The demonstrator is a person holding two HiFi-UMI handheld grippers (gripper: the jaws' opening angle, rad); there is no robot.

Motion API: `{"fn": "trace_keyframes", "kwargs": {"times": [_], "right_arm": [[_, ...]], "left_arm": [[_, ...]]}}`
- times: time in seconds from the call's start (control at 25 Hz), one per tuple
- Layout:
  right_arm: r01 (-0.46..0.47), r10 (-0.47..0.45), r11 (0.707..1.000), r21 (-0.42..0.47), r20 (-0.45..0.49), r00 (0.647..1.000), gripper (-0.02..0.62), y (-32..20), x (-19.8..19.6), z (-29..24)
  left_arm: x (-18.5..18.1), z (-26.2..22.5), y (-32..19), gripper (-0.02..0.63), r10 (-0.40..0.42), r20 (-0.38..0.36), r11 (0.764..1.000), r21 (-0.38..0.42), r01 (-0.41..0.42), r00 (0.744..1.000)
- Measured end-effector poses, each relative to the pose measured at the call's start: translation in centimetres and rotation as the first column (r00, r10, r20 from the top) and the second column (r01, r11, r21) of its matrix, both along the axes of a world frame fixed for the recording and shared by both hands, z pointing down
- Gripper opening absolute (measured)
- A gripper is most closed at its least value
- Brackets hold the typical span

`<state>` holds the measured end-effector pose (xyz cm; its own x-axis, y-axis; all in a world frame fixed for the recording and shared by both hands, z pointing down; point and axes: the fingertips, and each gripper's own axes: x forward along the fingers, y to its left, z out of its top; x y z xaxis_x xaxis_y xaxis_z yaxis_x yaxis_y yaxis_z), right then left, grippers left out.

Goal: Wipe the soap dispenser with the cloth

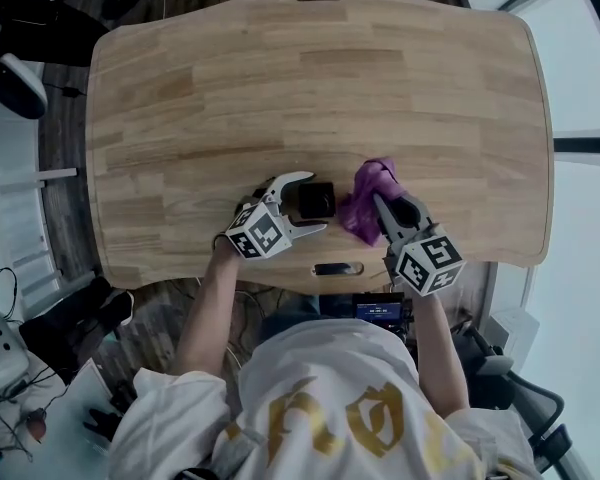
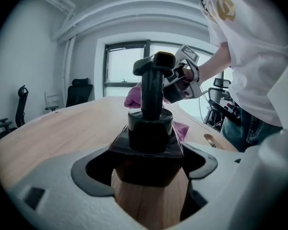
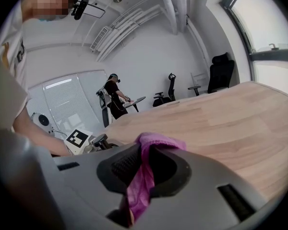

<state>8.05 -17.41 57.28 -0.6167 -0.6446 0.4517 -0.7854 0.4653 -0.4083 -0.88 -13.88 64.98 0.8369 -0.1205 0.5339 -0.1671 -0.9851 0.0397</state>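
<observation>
Clamping one soap dispenser (image 2: 151,128), the left gripper (image 1: 312,202) sits beside the right gripper (image 1: 382,204), whose jaws pinch one cloth (image 1: 358,218).

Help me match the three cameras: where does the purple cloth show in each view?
Head view: cloth at lower centre, just right of the soap dispenser, pinched in the right claw.
Left gripper view: cloth peeks out from behind the dispenser, near centre.
Right gripper view: cloth at bottom centre, clamped between the jaws.
Shared landmark: the wooden table under everything.
</observation>
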Motion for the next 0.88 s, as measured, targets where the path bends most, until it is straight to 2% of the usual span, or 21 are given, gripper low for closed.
{"fn": "trace_keyframes", "kwargs": {"times": [0.32, 0.48, 0.64, 0.88], "right_arm": [[0.006, -0.006, 1.000, -0.011, 0.002, 1.000, 0.043, 0.0, -0.3, 0.3], [-0.014, 0.016, 0.999, -0.029, 0.051, 0.999, 0.043, -0.1, -0.3, -0.1], [-0.019, 0.021, 1.000, -0.020, 0.069, 0.997, 0.043, -0.8, -0.1, -0.3], [-0.026, 0.028, 0.999, -0.031, 0.077, 0.997, 0.043, -1.0, 0.1, 0.2]], "left_arm": [[0.3, 0.0, -0.2, 0.393, 0.013, 0.008, 0.999, 0.032, -0.013, 1.000], [0.6, -0.1, -0.1, 0.393, 0.010, 0.001, 0.999, 0.031, -0.010, 1.000], [1.1, 0.3, -0.3, 0.393, 0.024, 0.032, 0.999, 0.037, -0.025, 0.999], [1.2, 0.8, -0.6, 0.387, -0.007, 0.075, 0.999, 0.051, 0.003, 0.997]]}}
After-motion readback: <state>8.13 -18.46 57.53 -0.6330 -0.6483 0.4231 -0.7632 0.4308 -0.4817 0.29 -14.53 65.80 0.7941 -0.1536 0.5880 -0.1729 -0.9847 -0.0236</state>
